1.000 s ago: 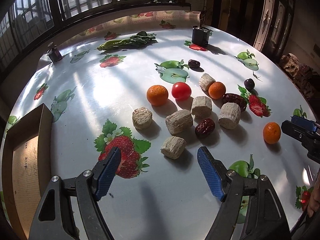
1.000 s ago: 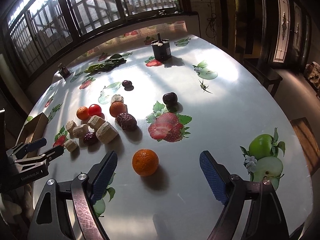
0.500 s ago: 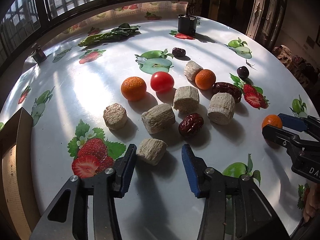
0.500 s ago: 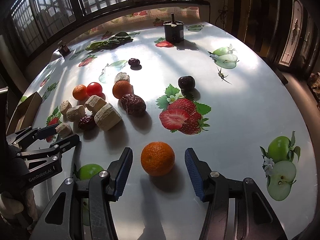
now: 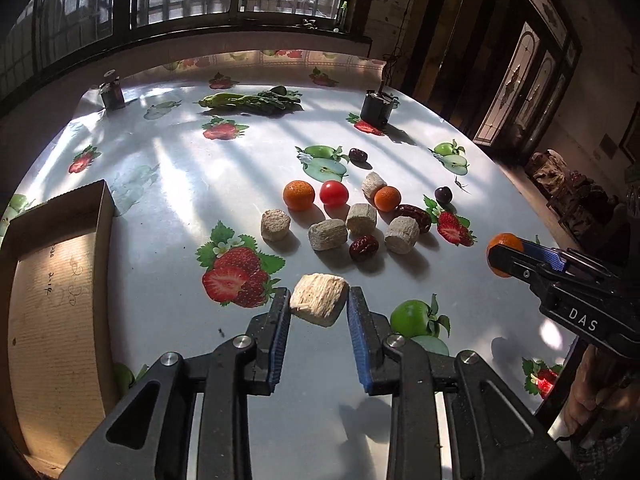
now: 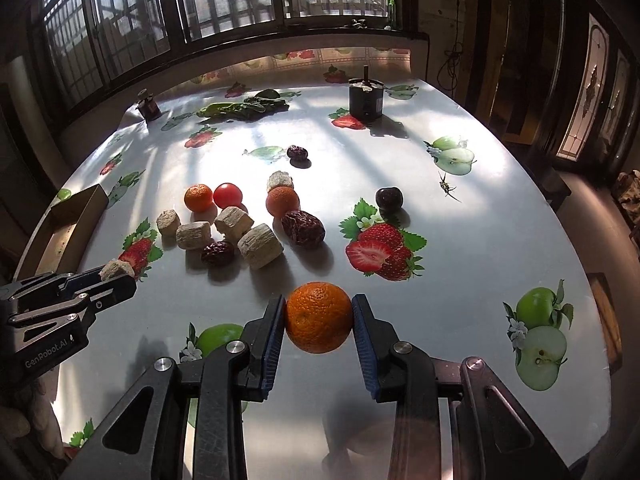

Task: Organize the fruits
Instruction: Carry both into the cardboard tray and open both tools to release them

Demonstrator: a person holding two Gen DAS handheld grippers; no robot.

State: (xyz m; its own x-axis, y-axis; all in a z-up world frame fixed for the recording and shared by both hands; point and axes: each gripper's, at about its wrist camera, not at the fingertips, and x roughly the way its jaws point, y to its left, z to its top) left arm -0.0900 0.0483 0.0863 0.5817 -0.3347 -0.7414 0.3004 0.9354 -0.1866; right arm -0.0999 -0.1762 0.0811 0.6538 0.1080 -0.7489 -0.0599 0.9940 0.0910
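Left tongs [image 5: 319,307] clamped on pale chunk [image 5: 319,299], seemingly lifted, right tongs [image 6: 319,315] gripping orange [image 6: 319,317]

Right tool [image 6: 319,318] clamps an orange [image 6: 319,317] between both blue pads, raised off the worktop [image 6: 460,264]. Far left, left tool [image 6: 114,276] pinches a pale fibrous chunk [image 6: 116,269]. Behind lie four similar chunks, two tangerines, a tomato [image 6: 227,195], red dates, a dark cherry [image 6: 389,199]. Cardboard box [image 6: 68,220] at left edge.
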